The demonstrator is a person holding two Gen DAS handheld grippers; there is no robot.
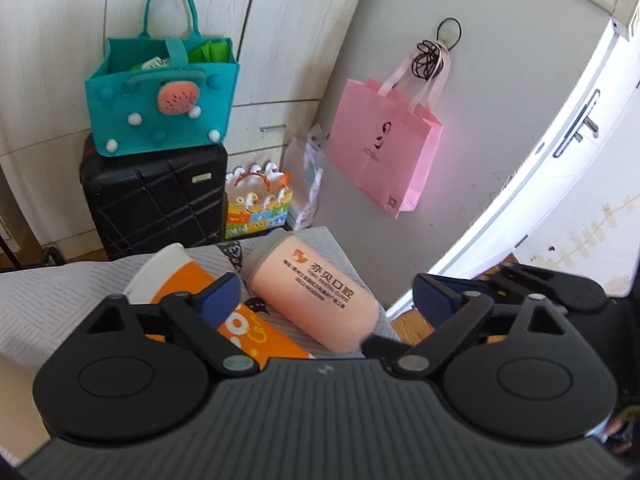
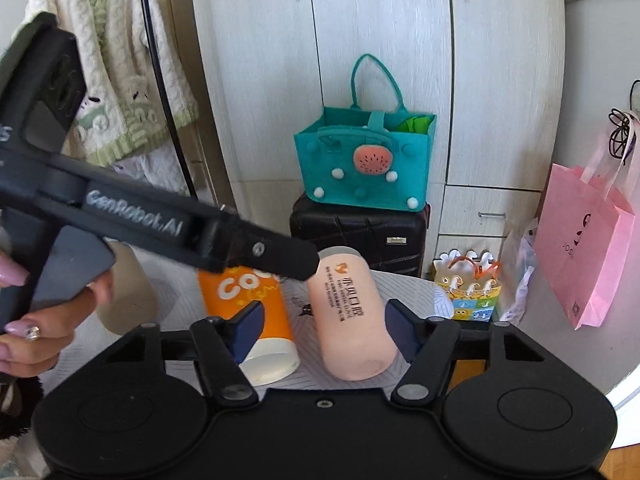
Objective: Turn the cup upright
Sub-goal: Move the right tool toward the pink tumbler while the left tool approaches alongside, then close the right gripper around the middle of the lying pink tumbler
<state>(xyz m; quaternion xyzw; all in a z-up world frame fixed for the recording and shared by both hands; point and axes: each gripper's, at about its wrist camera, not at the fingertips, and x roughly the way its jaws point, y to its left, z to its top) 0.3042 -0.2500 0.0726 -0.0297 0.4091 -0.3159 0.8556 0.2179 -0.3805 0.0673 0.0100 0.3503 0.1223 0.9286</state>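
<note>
Table [image 2: 408, 284], cloth-covered, carries both cups ahead of our jaws. Orange cup [image 2: 256, 312] lies on its side by our right gripper's [image 2: 326, 330] left finger. Peach cup [image 2: 352, 320] lies on its side between the right gripper's wide-spread jaws, untouched. Left gripper [image 1: 320, 300] we hold wide open, empty; peach cup [image 1: 316, 300] lies between its fingers, beyond them.

Matt peach cup [image 2: 352, 320], glossy orange cup [image 2: 256, 312], ribbed grey cloth [image 1: 60, 304], felt teal bag [image 1: 160, 108].
</note>
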